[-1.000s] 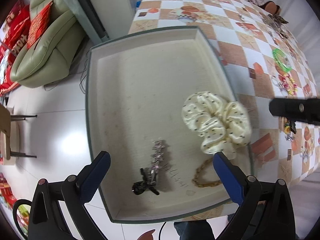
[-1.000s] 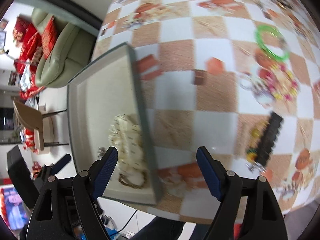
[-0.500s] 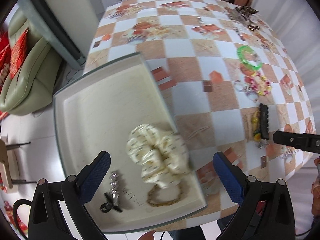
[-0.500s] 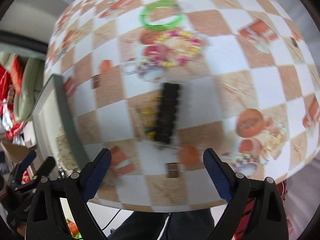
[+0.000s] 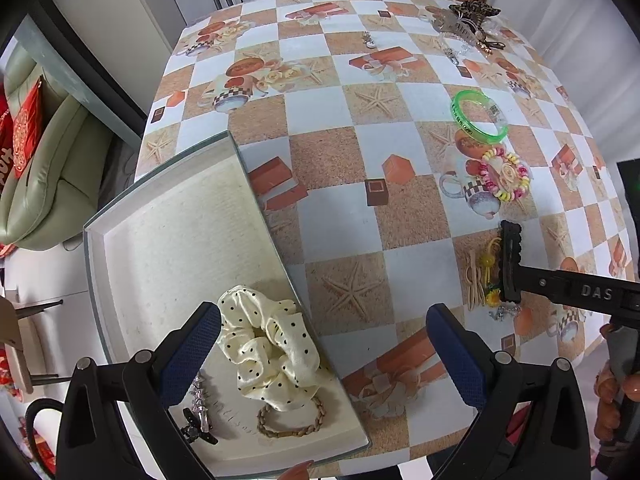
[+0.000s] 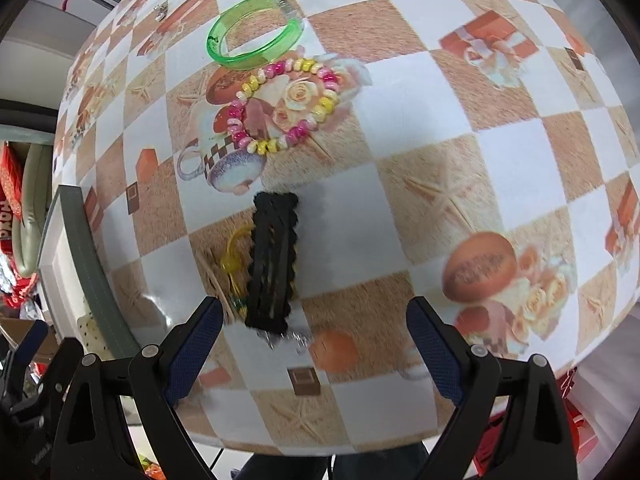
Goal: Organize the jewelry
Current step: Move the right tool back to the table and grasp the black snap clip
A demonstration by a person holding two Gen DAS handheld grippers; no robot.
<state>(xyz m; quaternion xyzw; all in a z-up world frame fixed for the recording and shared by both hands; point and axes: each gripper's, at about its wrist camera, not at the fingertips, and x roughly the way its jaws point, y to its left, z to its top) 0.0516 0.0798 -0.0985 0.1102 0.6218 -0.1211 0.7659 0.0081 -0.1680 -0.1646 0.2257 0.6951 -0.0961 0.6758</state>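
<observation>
Since the black hair clip (image 6: 271,261) lying flat on the table (image 6: 432,152) below my spread, empty right tool (image 6: 314,342) looks light, stiff and thin, I judge a pinch across its narrow scalloped sides safest, clear of the yellow charm (image 6: 232,264) beside it.

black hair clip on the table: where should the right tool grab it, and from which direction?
Grip the black hair clip across its narrow width, near mid-length, coming straight down from above. It lies flat on the tablecloth, long and thin, so pads on the two scalloped long edges fit best. The right tool is open above it. Watch the yellow hair tie along its left edge.
</observation>
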